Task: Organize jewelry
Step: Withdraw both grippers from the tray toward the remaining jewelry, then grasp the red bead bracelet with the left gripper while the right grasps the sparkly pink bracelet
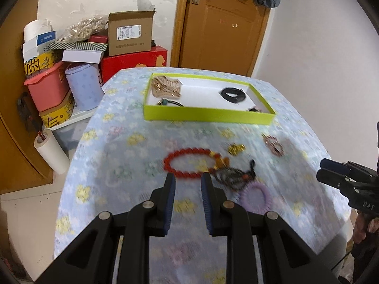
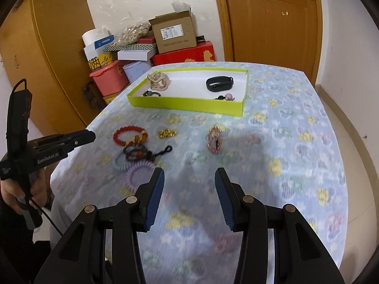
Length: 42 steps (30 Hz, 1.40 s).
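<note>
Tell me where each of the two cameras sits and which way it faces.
Left wrist: sits behind the left gripper, above the table's near edge, facing the red bead bracelet and green tray; own jaws open, right gripper at the right edge.
Right wrist: sits behind the right gripper, facing across the floral tablecloth toward the tray; own jaws open, left gripper and the holding hand at the left.
Shared: tray, bracelet, pink clip, door.

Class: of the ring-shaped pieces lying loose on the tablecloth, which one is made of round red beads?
The red bead bracelet, leftmost of the loose pieces. The purple coil hair tie nearby is a smooth spiral, not beaded.
</note>
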{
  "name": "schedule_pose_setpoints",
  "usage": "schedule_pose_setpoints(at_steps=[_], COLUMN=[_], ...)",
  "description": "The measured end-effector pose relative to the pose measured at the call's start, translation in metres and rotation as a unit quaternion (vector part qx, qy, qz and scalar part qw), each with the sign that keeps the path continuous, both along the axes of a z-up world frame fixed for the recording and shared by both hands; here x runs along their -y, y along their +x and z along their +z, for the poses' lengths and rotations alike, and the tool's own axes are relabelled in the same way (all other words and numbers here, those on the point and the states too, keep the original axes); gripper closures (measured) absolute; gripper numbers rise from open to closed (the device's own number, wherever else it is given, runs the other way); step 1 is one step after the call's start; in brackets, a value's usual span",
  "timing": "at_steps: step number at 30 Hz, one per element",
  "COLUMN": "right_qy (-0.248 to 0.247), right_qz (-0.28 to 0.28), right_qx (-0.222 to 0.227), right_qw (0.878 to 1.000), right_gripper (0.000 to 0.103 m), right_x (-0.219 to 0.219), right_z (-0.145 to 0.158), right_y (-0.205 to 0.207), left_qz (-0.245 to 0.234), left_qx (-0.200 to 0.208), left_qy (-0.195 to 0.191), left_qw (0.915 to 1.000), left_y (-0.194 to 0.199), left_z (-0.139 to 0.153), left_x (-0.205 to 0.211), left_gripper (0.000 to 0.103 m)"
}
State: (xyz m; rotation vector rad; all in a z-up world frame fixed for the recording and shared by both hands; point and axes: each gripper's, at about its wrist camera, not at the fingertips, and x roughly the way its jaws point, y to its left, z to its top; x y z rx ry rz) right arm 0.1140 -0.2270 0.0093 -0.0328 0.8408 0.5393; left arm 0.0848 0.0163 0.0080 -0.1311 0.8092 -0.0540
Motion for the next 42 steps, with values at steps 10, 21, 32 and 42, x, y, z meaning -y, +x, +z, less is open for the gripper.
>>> schedule_pose_setpoints(at_steps=[10, 21, 32, 42], right_qy=[0.004, 0.006, 0.004, 0.005], right_qz=[-0.003, 0.0, -0.005, -0.007], right_qx=[-0.007, -0.018, -0.031, -0.044], right_qw=[1.0, 1.0, 0.999, 0.999], right_gripper=[0.057, 0.058, 0.058, 0.057], right_x=[0.004, 0.0, 0.0, -0.001], right_z=[-0.004, -0.01, -0.019, -0.028], right_y=[-0.011, -0.004, 0.008, 0.019], left_qz=[-0.006, -0.021, -0.07, -0.056], left_qx=[-0.002, -0.009, -0.03, -0.08], left_qy=[-0.003, -0.004, -0.016, -0.032], left_qw=[1.0, 0.9997, 0.997, 0.9947], left_y=[-0.012, 0.005, 0.053, 0.09], left_z=[-0.003, -0.005, -0.016, -0.04], left_x=[0.007, 0.011, 0.033, 0.042], left_gripper=[0.08, 0.08, 0.074, 0.072])
